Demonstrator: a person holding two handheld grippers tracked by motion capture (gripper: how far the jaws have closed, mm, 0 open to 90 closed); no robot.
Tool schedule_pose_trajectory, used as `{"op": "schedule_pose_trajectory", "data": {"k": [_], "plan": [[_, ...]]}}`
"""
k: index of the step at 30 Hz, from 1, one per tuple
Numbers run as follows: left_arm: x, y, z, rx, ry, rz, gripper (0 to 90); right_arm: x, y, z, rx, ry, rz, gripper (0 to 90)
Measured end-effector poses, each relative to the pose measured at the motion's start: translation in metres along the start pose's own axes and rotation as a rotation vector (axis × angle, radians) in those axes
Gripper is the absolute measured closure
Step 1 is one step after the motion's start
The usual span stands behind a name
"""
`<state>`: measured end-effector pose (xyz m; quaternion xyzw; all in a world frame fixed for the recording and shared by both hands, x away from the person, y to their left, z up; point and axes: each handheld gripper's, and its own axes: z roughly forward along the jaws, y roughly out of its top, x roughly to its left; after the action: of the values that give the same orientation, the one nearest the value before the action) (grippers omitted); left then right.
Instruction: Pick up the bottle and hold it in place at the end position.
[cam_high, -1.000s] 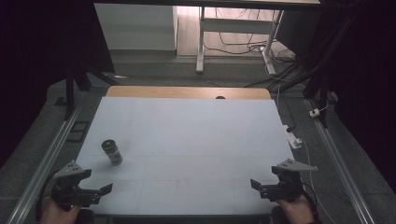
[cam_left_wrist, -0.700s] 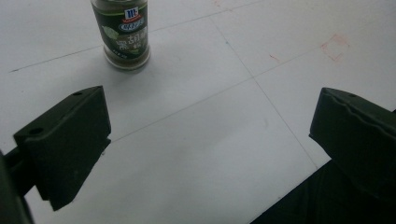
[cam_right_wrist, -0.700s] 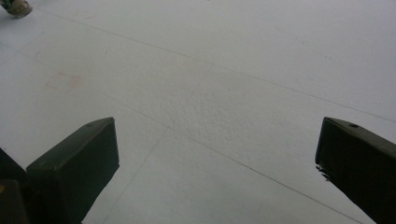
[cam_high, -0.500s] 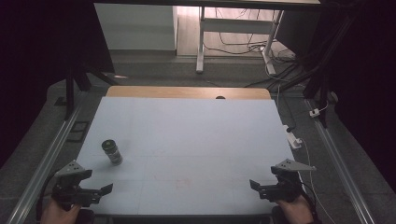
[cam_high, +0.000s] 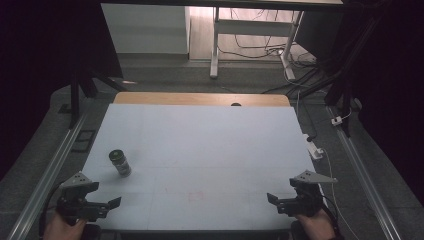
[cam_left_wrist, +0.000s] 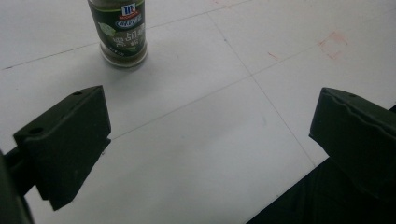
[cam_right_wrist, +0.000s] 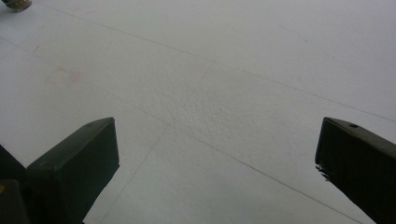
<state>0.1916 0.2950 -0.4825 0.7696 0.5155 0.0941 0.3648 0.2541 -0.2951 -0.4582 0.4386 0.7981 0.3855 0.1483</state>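
Low, both hand-held grippers: left (cam_high: 107, 206), right (cam_high: 275, 199), jaws wide, empty; spice jar (cam_high: 120, 162) near left.

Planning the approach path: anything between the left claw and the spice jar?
Nothing. In the left gripper view, bare white table runs from the open left claw to the upright spice jar; the high view shows the same gap.

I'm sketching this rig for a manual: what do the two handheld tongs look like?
Both the left tongs and right tongs are black, each with two blocky, flat-faced jaws and a grey three-cornered plate on top. The left jaw blocks have small holes. A dark cable trails from the right one.
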Motion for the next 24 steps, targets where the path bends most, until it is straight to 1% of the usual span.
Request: {"op": "schedule_pose_trajectory", "data": {"k": [8,11,15,21,24], "plan": [[0.0,0.002,0.001,-0.008,0.002,0.009,0.0,0.0,0.0,0.0,0.003,0.001,-0.002,0.0],[-0.002,0.003,0.001,-0.014,0.016,0.023,0.0,0.0,0.0,0.0,0.003,0.002,-0.002,0.0],[-0.002,0.004,0.0,-0.034,0.027,0.029,0.0,0.0,0.0,0.001,0.006,0.004,-0.003,0.0],[0.0,0.008,0.003,-0.054,0.015,0.037,0.0,0.0,0.0,0.001,0.01,0.006,-0.005,0.0],[0.001,0.011,0.006,-0.06,0.002,0.055,0.0,0.0,0.0,0.001,0.012,0.008,-0.008,0.0]]}}
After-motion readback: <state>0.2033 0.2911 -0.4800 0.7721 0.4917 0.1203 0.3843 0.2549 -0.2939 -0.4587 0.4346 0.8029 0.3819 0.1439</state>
